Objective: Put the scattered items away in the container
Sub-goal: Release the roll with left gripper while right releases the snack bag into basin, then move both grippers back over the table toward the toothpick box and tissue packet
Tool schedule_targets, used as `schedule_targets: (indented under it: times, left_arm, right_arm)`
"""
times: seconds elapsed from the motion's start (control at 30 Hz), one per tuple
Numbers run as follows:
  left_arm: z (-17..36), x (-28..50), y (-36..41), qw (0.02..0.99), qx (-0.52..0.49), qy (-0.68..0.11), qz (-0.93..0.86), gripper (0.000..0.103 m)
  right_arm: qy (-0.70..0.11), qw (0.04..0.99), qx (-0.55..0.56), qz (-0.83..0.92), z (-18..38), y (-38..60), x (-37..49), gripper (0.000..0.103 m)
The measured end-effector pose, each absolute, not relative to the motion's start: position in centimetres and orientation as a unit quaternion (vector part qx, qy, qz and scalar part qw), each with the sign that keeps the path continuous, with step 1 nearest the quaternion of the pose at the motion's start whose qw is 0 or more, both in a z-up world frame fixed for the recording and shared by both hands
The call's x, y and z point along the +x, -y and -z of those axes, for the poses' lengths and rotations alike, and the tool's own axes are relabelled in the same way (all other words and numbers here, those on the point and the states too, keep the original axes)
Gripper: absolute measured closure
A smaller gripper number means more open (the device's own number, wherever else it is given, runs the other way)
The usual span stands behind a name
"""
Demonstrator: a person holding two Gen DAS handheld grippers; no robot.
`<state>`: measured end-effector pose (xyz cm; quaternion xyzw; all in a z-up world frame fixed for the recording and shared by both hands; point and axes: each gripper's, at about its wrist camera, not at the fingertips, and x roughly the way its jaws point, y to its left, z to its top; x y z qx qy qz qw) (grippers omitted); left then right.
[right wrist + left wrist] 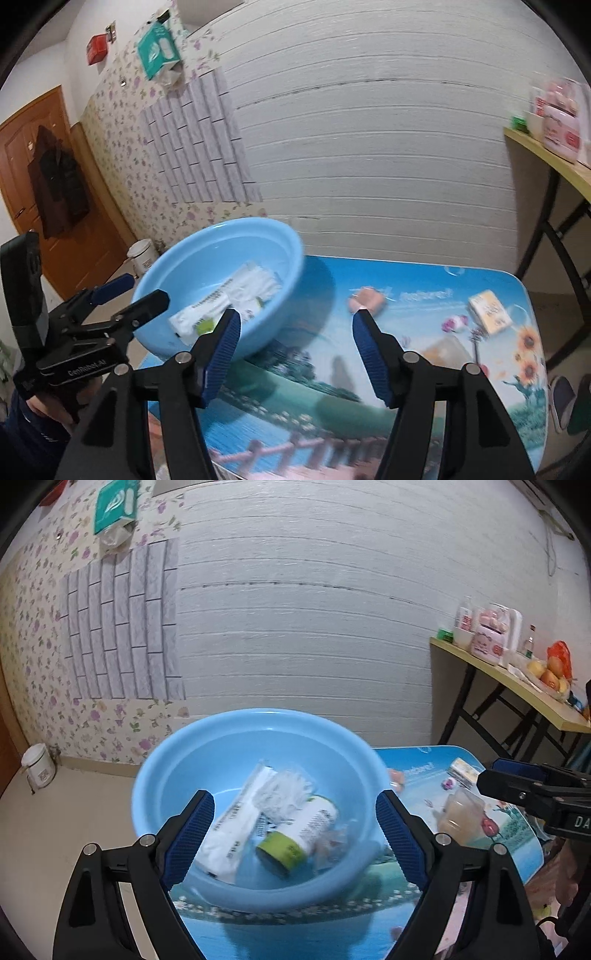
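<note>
A light blue basin point(207, 753) point(280, 243) stands at the table's left end. In it lie a white tissue pack point(229, 834) point(207, 306), a white bottle with a green cap point(299, 834) and clear wrapping. My left gripper point(295, 834) is open and empty, hovering over the basin's near rim. My right gripper point(295, 336) is open and empty above the table, right of the basin. On the table lie a pink item point(369, 299), a yellow box point(489, 308) point(463, 770), a small purple-white item point(454, 325) and a translucent cup point(460, 812).
The table point(314, 424) has a printed landscape cover. A yellow side table point(517, 686) with fruit and appliances stands at the right. A white bin point(37, 764) sits on the floor by the floral wall. A wooden door point(48, 184) is at the left.
</note>
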<state>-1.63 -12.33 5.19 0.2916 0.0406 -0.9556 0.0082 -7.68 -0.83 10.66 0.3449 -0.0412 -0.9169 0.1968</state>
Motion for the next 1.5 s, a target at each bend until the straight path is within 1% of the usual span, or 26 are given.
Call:
schedule_targets:
  times: [0.33,0.67,1.0,1.1,1.2,1.43,1.5]
  left_arm:
    - [-5.3,-1.0,8.3,-0.023,0.298,-0.013,0.954,0.014]
    - [-6.0,-0.6,6.5,-0.035,0.293,-0.013,0.956,0.012]
    - [-6.1,-0.2,4.5,-0.050,0.294,-0.014,0.954,0.012]
    - [-6.3,0.5,3.8,-0.058,0.287,-0.019,0.956,0.012]
    - [-5.9,1.5,3.0,-0.068,0.282,-0.011,0.957,0.009]
    - [-4.1,1.6,1.2,-0.085,0.307,-0.005,0.948,0.009]
    - [-3.9,1.5,0.7,-0.094,0.311,-0.002,0.946,0.007]
  right_arm:
    - [0.073,0.164,0.348,0.920,-9.6,-3.8,-6.8,0.038]
    - [0.068,0.152,0.345,0.924,-9.2,-5.9,-5.8,0.038]
    - [0.081,0.146,0.344,0.924,-8.8,-7.5,-5.3,0.038]
    - [0.084,0.140,0.346,0.924,-8.2,-8.5,-4.7,0.038]
    - [0.092,0.128,0.349,0.924,-7.2,-10.1,-4.0,0.038]
    - [0.094,0.087,0.385,0.914,-4.2,-13.4,-3.8,0.038]
    - [0.094,0.086,0.388,0.913,-3.8,-13.9,-3.5,0.038]
